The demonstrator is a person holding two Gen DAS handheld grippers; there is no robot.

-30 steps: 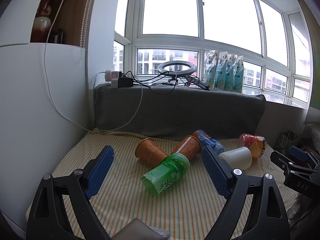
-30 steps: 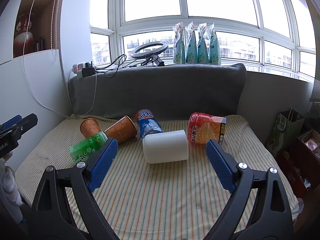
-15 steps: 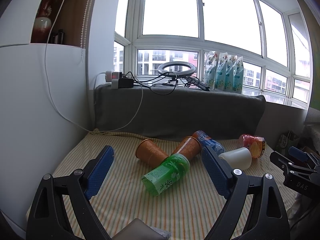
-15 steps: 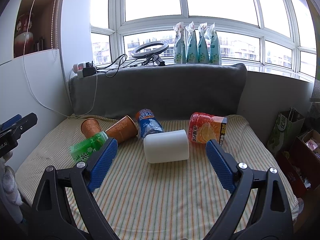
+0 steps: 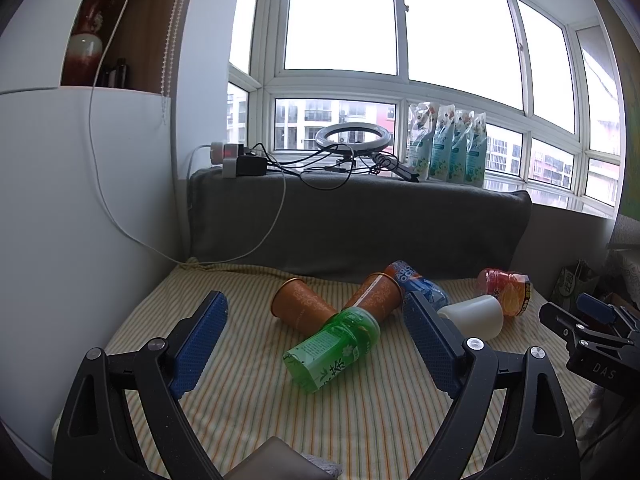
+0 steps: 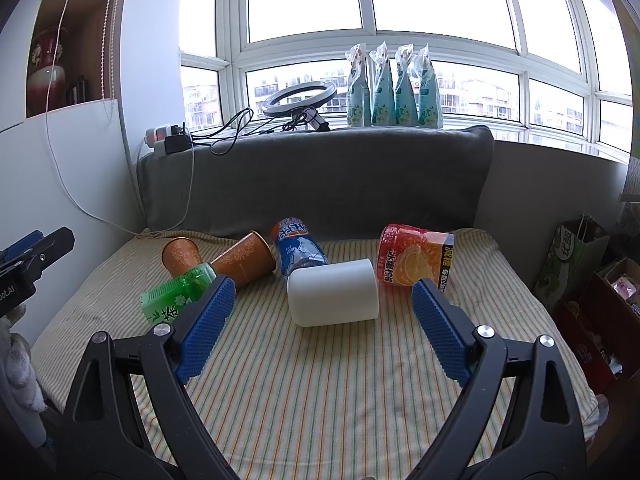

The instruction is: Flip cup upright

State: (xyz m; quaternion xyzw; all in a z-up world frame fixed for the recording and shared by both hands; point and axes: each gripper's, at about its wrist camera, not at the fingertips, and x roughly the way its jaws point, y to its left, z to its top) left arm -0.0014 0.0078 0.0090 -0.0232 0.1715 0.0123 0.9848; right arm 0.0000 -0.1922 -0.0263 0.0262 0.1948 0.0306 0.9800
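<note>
Several cups lie on their sides on a striped mat (image 6: 320, 380). A white cup (image 6: 333, 298) lies in the middle, ahead of my open, empty right gripper (image 6: 320, 316); it also shows in the left wrist view (image 5: 474, 316). Two brown paper cups (image 5: 302, 309) (image 5: 378, 294) lie ahead of my open, empty left gripper (image 5: 316, 328), also seen in the right wrist view (image 6: 181, 256) (image 6: 245, 261). Both grippers hover above the mat, apart from all objects.
A green bottle (image 5: 332, 346), a blue cup (image 6: 298, 248) and an orange-red bottle (image 6: 416, 256) also lie on the mat. A grey cushion (image 6: 320, 184) backs the mat. Paper bags and boxes (image 6: 592, 272) stand to the right. A white cabinet (image 5: 80, 220) is at left.
The right gripper has crept slightly closer to the white cup. The left view is nearly unchanged.
</note>
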